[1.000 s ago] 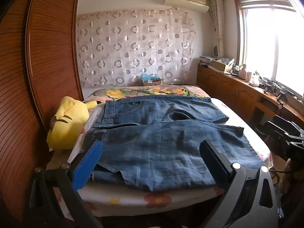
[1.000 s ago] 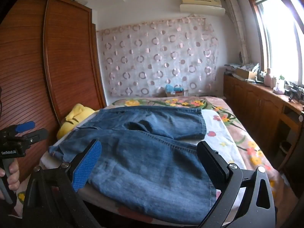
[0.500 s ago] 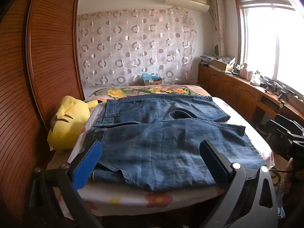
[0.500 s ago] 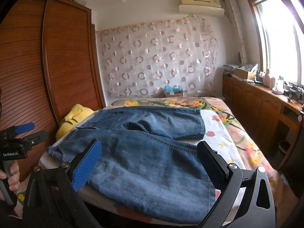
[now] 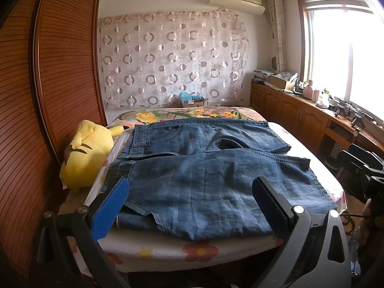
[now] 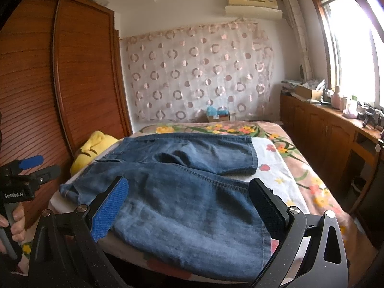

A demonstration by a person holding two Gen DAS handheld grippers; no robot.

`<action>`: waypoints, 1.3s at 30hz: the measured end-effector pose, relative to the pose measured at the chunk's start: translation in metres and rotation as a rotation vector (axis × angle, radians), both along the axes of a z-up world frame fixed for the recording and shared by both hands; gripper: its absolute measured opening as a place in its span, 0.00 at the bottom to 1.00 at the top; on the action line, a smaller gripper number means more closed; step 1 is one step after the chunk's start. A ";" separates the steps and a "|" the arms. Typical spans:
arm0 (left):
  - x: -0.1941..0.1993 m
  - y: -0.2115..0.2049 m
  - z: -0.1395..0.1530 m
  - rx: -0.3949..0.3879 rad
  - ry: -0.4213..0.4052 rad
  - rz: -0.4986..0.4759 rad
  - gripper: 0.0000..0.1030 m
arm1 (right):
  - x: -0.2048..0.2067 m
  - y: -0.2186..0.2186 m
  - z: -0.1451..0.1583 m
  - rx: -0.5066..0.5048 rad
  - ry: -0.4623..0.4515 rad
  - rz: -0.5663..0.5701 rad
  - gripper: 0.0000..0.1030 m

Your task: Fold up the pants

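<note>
Blue denim pants [image 5: 204, 168] lie spread flat on the bed [image 5: 168, 252], waistband to the left, both legs running right; they also show in the right wrist view [image 6: 180, 192]. My left gripper [image 5: 189, 192] is open and empty, held above the bed's near edge over the waist end. My right gripper [image 6: 188, 192] is open and empty, above the near leg. The left gripper also shows at the left edge of the right wrist view [image 6: 31, 168], held by a hand.
A yellow plush toy [image 5: 86, 153] lies at the bed's left side against a wooden wardrobe [image 5: 48, 96]. A wooden counter [image 5: 312, 110] with clutter runs under the window on the right. A small box [image 5: 192, 100] sits at the bed's far end.
Both grippers have risen and drawn back slightly; the pants look a little lower and farther in both views. The pants have not moved.
</note>
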State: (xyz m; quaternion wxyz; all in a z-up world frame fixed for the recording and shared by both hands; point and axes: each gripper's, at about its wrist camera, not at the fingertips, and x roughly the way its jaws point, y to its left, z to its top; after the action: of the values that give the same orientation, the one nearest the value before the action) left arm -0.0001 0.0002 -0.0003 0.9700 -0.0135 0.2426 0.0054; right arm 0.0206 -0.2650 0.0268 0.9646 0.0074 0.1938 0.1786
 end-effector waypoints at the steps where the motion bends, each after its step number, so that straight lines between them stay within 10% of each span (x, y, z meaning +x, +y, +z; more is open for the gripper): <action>1: 0.000 0.000 0.000 -0.001 0.000 0.000 1.00 | 0.001 0.001 0.001 -0.001 0.001 0.000 0.99; 39: 0.000 0.000 0.000 0.001 0.001 0.003 1.00 | -0.001 -0.001 0.002 -0.001 -0.002 -0.001 0.99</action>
State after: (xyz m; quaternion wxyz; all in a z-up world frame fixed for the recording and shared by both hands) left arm -0.0001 0.0002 -0.0003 0.9699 -0.0135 0.2430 0.0070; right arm 0.0199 -0.2659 0.0288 0.9649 0.0068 0.1929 0.1780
